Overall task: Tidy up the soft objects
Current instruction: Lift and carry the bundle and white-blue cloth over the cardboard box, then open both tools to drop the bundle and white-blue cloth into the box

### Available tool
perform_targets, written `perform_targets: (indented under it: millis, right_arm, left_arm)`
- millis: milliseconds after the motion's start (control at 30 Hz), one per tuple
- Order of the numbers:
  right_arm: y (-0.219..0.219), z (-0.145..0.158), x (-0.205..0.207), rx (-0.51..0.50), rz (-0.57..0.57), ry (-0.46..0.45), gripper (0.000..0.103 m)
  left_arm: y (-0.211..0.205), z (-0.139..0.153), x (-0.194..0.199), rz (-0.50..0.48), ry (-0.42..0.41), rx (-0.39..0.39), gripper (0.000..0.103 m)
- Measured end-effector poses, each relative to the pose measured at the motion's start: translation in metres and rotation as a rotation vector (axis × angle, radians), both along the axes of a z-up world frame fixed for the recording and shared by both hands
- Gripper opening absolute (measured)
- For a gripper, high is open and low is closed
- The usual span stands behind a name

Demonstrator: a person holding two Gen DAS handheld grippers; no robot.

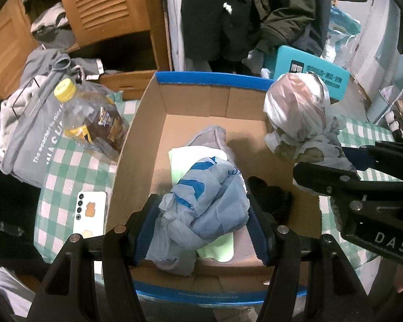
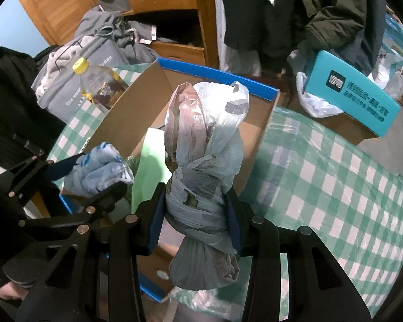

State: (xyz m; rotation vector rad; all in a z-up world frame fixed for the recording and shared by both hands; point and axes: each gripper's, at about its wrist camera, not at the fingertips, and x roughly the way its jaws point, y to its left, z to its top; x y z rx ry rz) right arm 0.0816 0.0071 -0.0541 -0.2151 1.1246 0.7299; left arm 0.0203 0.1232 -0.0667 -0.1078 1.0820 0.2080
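An open cardboard box (image 1: 147, 134) with blue rims stands on a green checked tablecloth (image 2: 322, 166). My left gripper (image 1: 201, 225) is shut on a knotted blue-and-white plastic bag (image 1: 209, 201) and holds it inside the box, over a pale green cloth (image 1: 217, 249), a grey cloth (image 1: 209, 136) and a black item (image 1: 271, 196). My right gripper (image 2: 198, 214) is shut on a knotted white plastic bag (image 2: 207, 147), held above the box's right rim; it also shows in the left wrist view (image 1: 298, 115). The box also shows in the right wrist view (image 2: 137, 112).
A yellow-capped bottle (image 1: 91, 115), a grey tote bag (image 1: 21, 134) and a white phone (image 1: 90, 214) lie left of the box. A teal box (image 2: 354, 94) and another white bag (image 2: 317, 102) sit at the back right. A wooden wardrobe (image 1: 107, 8) and hanging dark clothes (image 1: 241, 13) stand behind.
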Motion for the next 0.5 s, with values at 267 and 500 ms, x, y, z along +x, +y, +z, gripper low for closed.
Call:
perform_targets:
  millis: [267,500]
  right_arm:
    - [0.011,-0.007,0.008,0.009,0.008,0.02,0.046]
    - [0.007,-0.002,0.013,0.023,-0.01,0.001,0.06]
  left_arm:
    - [0.011,0.001,0.001,0.042,-0.002,-0.01,0.068]
    - [0.007,0.006,-0.003,0.036,-0.004,0.003,0.079]
